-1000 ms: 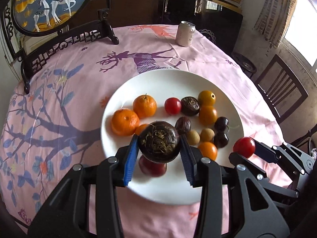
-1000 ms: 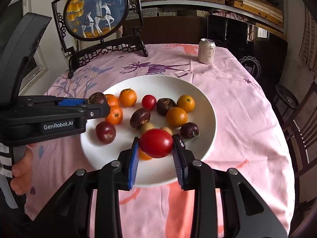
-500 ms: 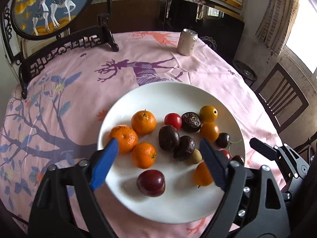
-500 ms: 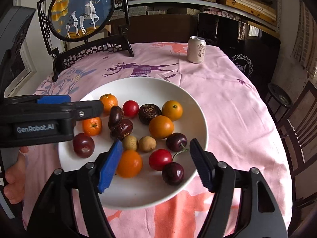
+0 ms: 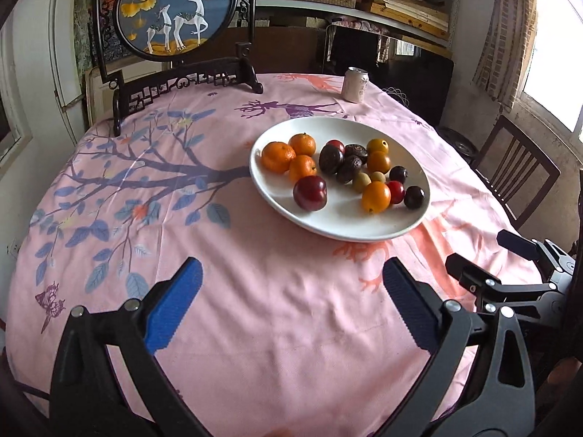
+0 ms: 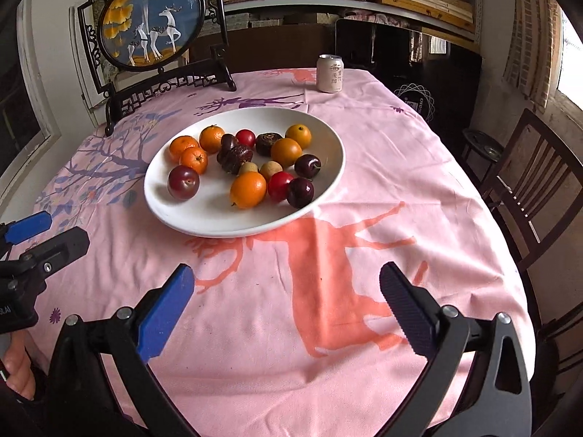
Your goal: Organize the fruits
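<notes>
Left claw (image 5: 291, 291), right claw (image 6: 284, 295): angled down, just opened, empty.

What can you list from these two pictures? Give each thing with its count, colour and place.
plate: one, white, middle of the table, holding all the fruit.
mandarins: three, orange, left part of the plate.
plum: one, dark red, near left of the plate.
passion fruits: three, dark brown, centre of the plate.
cherry tomatoes: two, red, one far, one near.
tablecloth: one, pink with printed deer and branches, over the table.
can: one, pale, far edge of the table.
screen: one, round, blue with deer, in a black stand at the far left.
chair: one, dark wood, right of the table.
left gripper: open, over bare cloth.
right gripper: open, over bare cloth.
</notes>
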`<action>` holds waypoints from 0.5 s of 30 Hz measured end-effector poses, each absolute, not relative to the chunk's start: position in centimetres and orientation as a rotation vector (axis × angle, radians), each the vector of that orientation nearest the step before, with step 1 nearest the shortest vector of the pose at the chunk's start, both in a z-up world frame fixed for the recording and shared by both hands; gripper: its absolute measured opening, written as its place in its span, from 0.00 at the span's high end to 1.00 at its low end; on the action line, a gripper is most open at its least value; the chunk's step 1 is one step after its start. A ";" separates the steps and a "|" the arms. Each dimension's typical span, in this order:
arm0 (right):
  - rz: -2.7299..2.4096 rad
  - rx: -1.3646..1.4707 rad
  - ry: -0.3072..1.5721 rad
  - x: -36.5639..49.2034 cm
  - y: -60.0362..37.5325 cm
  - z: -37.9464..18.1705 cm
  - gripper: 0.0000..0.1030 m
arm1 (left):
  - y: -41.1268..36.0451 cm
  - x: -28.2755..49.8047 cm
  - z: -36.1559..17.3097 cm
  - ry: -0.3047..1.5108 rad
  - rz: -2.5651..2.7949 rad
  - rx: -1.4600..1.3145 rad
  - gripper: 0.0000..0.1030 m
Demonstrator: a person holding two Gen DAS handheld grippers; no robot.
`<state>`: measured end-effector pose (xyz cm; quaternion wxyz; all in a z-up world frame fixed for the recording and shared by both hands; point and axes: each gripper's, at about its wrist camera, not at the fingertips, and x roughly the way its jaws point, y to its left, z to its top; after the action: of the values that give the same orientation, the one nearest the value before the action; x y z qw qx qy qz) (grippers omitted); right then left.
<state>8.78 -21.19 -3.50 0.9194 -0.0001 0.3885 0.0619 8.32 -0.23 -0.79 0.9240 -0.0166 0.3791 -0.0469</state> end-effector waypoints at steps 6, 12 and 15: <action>0.119 -0.013 0.781 7.2 -20.5 -2.8 0.01 | 0.3 6.5 -0.3 0.751 -0.081 -0.035 0.02; 0.125 -0.026 0.772 6.4 -20.0 -2.4 0.01 | 0.3 6.0 -0.3 0.756 -0.083 -0.031 0.02; 0.132 -0.030 0.770 6.2 -19.8 -2.3 0.01 | 0.3 6.1 -0.4 0.765 -0.081 -0.031 0.02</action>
<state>6.18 -19.76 -2.27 0.9246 -0.0144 0.3752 0.0646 6.09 0.32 -0.39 0.9268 -0.0152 0.3732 -0.0394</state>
